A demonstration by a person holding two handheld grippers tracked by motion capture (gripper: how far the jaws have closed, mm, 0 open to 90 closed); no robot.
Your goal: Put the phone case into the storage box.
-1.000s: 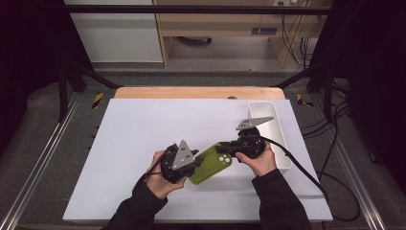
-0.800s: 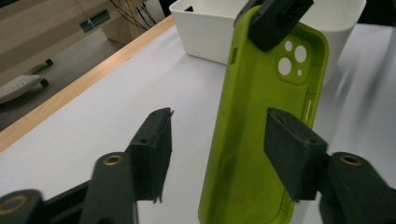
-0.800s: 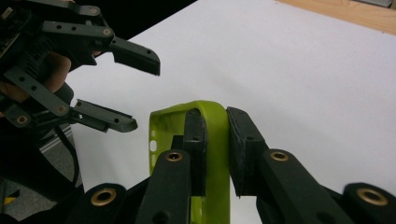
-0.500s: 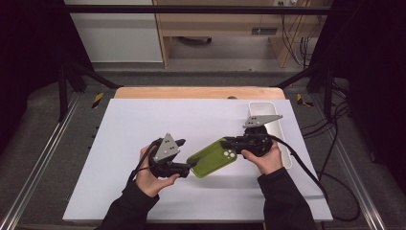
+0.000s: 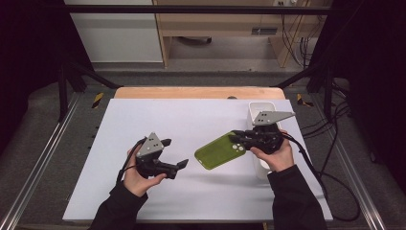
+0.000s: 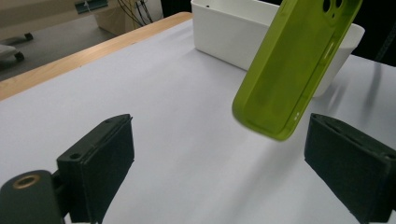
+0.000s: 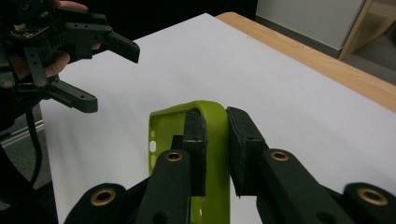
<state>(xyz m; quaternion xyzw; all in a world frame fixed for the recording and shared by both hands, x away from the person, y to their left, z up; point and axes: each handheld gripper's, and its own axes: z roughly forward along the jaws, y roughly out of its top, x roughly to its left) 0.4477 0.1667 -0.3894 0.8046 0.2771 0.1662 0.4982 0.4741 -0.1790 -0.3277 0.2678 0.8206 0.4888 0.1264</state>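
Now the right gripper [image 5: 238, 138] clamps one side wall of the green case [image 5: 221, 150] near its camera-hole end; in the right gripper view the jaws pinch that wall from inside and outside, with the case [image 7: 205, 140] running away from the camera. Seen from above, the case is held off the white mat [image 5: 191, 120], tilted, its free end pointing toward the left gripper [image 5: 173, 155].

That left gripper stands well clear of the case, its jaws spread wide with nothing between them. In the left gripper view the case [image 6: 294, 70] hangs above and beyond the right-hand jaw, not touching it, back side showing with the camera cutouts at the top. Behind it sits the white bin [image 6: 243, 32], resting on the mat near the wooden table edge [image 6: 93, 51]. From above, the bin [image 5: 258, 108] lies just behind the right hand [image 5: 275, 155].
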